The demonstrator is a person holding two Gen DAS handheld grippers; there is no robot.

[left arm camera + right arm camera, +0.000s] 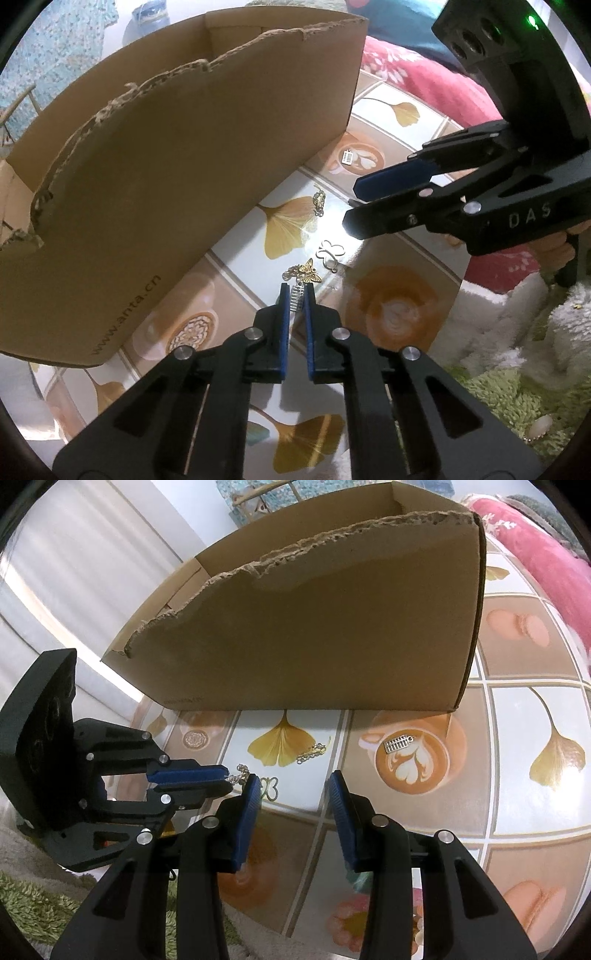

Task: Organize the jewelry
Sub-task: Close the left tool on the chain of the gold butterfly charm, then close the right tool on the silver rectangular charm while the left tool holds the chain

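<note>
Jewelry charms lie scattered on the worktop (517, 657) before the torn cardboard box (332, 635), their likely destination. Your left gripper (297, 295) pinches a ridged silver charm (297, 300); your right gripper (293, 786) waits near, jaws apart and empty.

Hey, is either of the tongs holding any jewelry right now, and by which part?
The left tongs pinch a small silver charm at their tips, gripping its end; the right tongs hold nothing.
</note>
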